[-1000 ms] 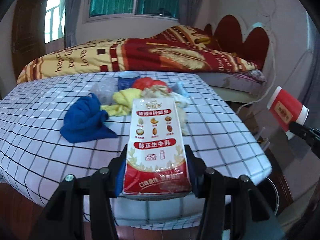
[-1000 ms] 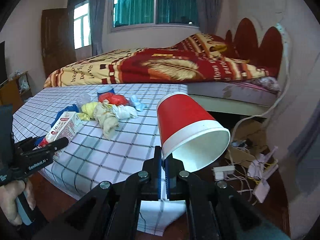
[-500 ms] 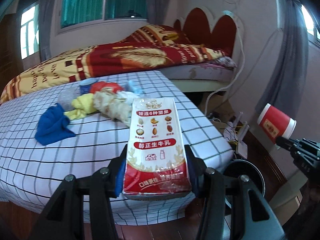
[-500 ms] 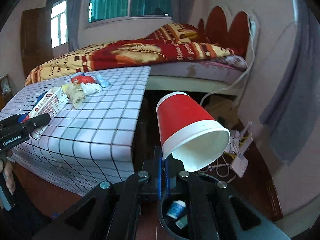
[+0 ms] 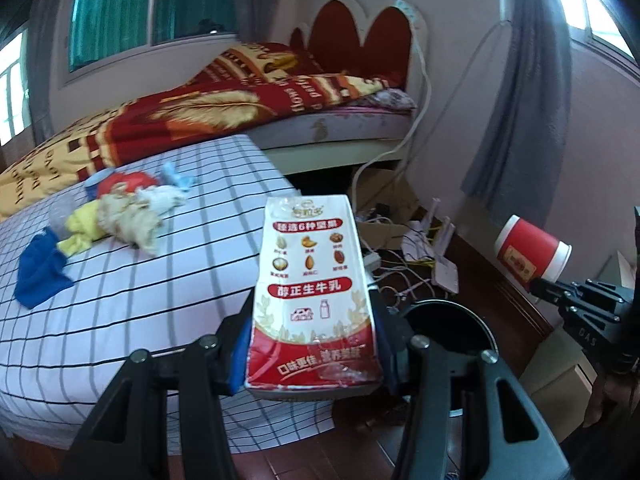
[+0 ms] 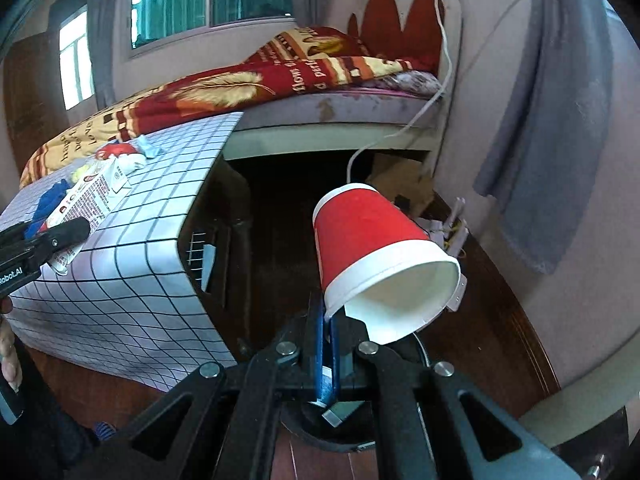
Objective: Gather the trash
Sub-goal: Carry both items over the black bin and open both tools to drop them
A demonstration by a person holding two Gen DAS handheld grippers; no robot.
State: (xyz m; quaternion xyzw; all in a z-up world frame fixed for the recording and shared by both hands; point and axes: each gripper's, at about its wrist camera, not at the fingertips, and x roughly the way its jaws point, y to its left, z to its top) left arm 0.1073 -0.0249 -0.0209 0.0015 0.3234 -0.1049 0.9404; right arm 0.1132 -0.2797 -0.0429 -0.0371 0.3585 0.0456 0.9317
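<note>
Left gripper (image 5: 314, 354) clamps a milk carton (image 5: 312, 300); right gripper (image 6: 326, 360) pinches a red paper cup (image 6: 376, 256) by its rim above the black bin (image 5: 460, 320). Neither dropped yet. Rags and wrappers (image 5: 124, 212) remain on the checked table (image 5: 120, 320).

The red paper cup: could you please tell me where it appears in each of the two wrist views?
Left wrist view: the red paper cup is at the right edge, pinched by its rim in the right gripper.
Right wrist view: the cup fills the centre, tilted with its mouth open toward the camera, above the black bin.
Shared landmark: the scalloped red headboard.
</note>
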